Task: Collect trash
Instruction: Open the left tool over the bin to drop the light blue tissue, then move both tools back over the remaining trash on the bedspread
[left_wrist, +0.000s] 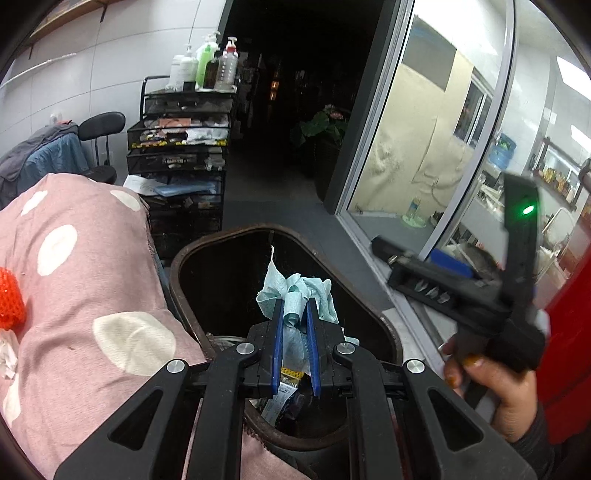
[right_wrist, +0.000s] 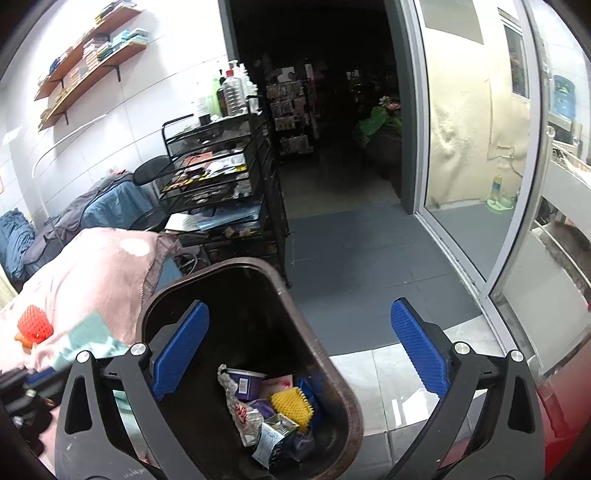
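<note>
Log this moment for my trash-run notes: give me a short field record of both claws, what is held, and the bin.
left claw: shut on the crumpled teal tissue, above the open bin
right claw: open, nothing between its pads, over the bin's right rim
bin: dark brown, no lid on it, beside the pink dotted blanket
bin contents: yellow foam net, wrappers, a small tub
left on blanket: orange foam net

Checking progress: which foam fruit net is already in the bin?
The yellow net, lying among wrappers in the brown bin; the orange net sits on the pink blanket.
</note>
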